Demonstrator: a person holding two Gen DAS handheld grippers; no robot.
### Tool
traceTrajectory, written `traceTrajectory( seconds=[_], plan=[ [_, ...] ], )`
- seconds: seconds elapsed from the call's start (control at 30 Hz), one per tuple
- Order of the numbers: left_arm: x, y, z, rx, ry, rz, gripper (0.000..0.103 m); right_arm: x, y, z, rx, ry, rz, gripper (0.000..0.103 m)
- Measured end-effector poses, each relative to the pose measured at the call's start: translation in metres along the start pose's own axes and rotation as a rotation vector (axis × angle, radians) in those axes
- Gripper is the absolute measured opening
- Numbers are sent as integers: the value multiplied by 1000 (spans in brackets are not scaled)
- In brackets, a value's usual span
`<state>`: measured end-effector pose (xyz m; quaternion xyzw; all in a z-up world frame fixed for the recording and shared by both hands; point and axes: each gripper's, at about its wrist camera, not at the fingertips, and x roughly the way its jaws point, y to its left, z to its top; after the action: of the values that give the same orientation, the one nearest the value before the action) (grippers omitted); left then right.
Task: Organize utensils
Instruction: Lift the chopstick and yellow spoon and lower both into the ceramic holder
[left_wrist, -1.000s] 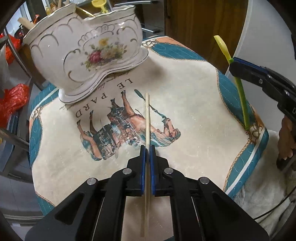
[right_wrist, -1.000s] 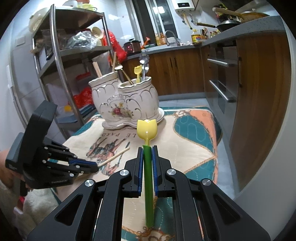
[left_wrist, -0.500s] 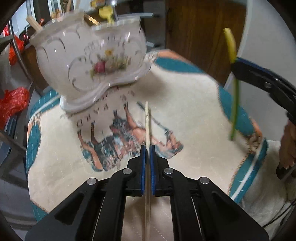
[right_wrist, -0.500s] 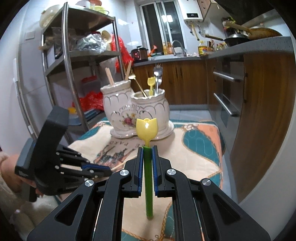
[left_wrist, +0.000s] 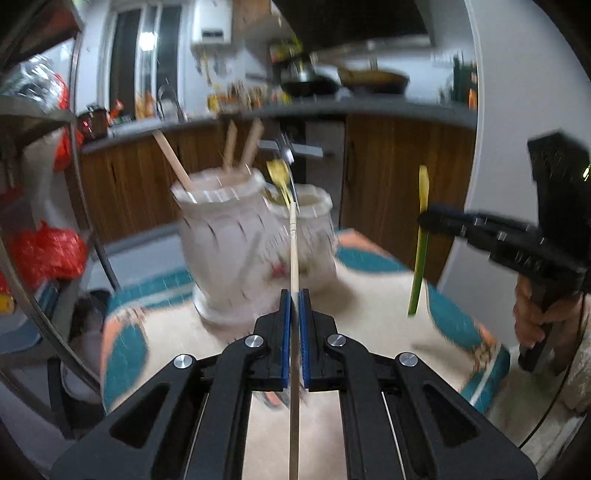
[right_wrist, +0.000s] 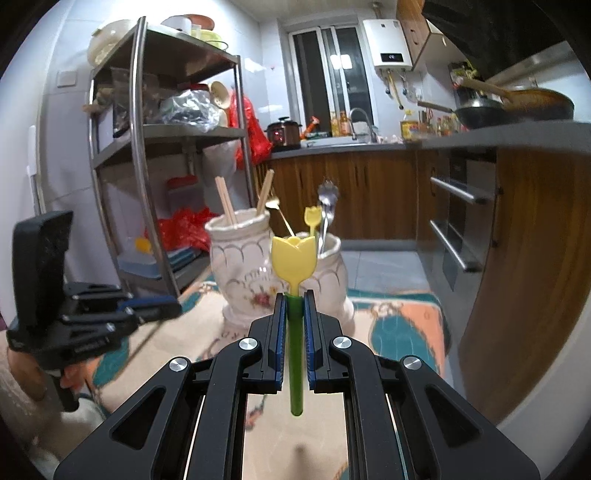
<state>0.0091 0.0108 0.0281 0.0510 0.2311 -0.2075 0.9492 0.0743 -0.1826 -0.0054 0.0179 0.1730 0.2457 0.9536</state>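
My left gripper (left_wrist: 294, 295) is shut on a wooden chopstick (left_wrist: 293, 258) and holds it in the air, pointing at the white ceramic double utensil holder (left_wrist: 236, 254). My right gripper (right_wrist: 294, 299) is shut on a tulip-shaped fork with a green handle and yellow head (right_wrist: 294, 258), held upright in front of the holder (right_wrist: 247, 273). The holder's left pot has chopsticks (right_wrist: 225, 201); its right pot has a spoon, a metal fork and another tulip fork (right_wrist: 312, 218). The right gripper with its fork (left_wrist: 419, 254) shows in the left wrist view, the left gripper (right_wrist: 162, 308) in the right wrist view.
The holder stands on a round table with a beige and teal printed cloth (right_wrist: 402, 325). A metal shelf rack (right_wrist: 136, 147) with bags and boxes stands to the left. Wooden kitchen cabinets and an oven (right_wrist: 461, 221) are behind and to the right.
Both grippers have lifted their utensils off the table and tilted up to face the holder. The chopstick now points at the holder's rim. The left wrist view is blurred by motion.
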Motion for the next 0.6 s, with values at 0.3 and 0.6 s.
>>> traceTrajectory(
  seconds=[0.3, 0.6],
  plan=[
    [-11, 35, 54, -85, -258, 23, 4, 19, 3, 41, -15, -76, -15, 10],
    [19, 47, 115, -108, -371, 38, 4, 47, -9, 87, 28, -173, -26, 10]
  ],
)
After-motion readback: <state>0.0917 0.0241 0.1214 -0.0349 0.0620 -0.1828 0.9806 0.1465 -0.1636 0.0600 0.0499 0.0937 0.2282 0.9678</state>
